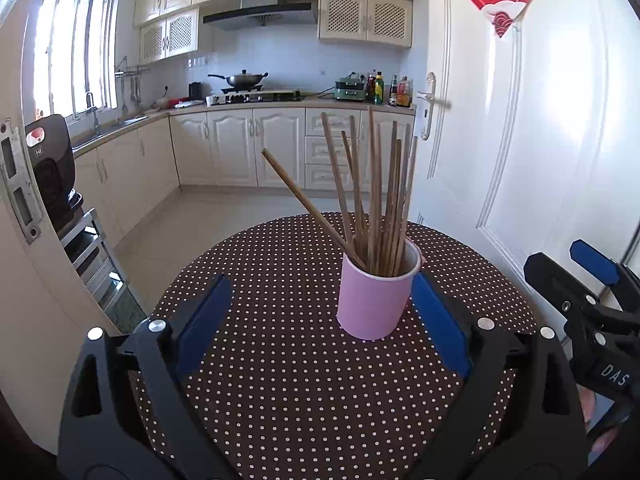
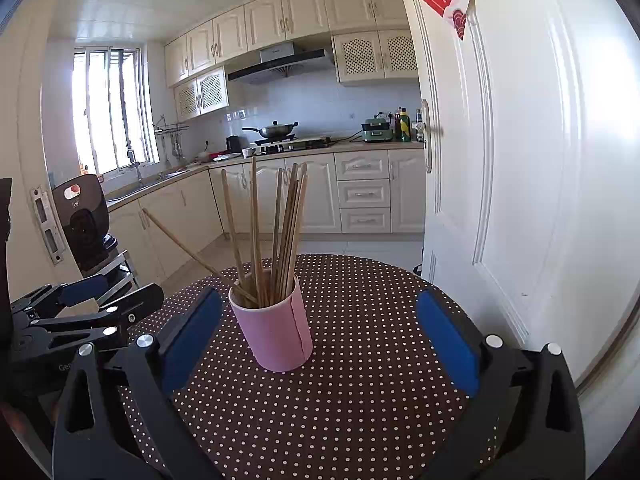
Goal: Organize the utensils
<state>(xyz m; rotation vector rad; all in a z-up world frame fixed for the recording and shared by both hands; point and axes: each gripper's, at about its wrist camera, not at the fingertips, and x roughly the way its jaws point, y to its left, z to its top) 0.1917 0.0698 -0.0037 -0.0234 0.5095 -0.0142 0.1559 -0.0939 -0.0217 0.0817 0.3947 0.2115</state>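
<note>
A pink cup (image 1: 374, 304) stands on a round table with a brown white-dotted cloth (image 1: 280, 380). Several wooden chopsticks (image 1: 376, 192) stand in it, one leaning far out to the left. My left gripper (image 1: 320, 286) is open with nothing between its blue pads; the cup is just ahead, close to its right finger. In the right wrist view the cup (image 2: 276, 332) with its chopsticks (image 2: 280, 232) sits near the left finger of my right gripper (image 2: 320, 298), which is open and empty. Each gripper shows in the other's view: the right gripper (image 1: 592, 280) and the left gripper (image 2: 100, 296).
A white door (image 1: 540, 140) stands close behind the table on the right. On the left, a black appliance (image 1: 50, 168) sits on a metal rack. Beyond the table lie tiled floor and kitchen cabinets with a stove and wok (image 1: 242, 80).
</note>
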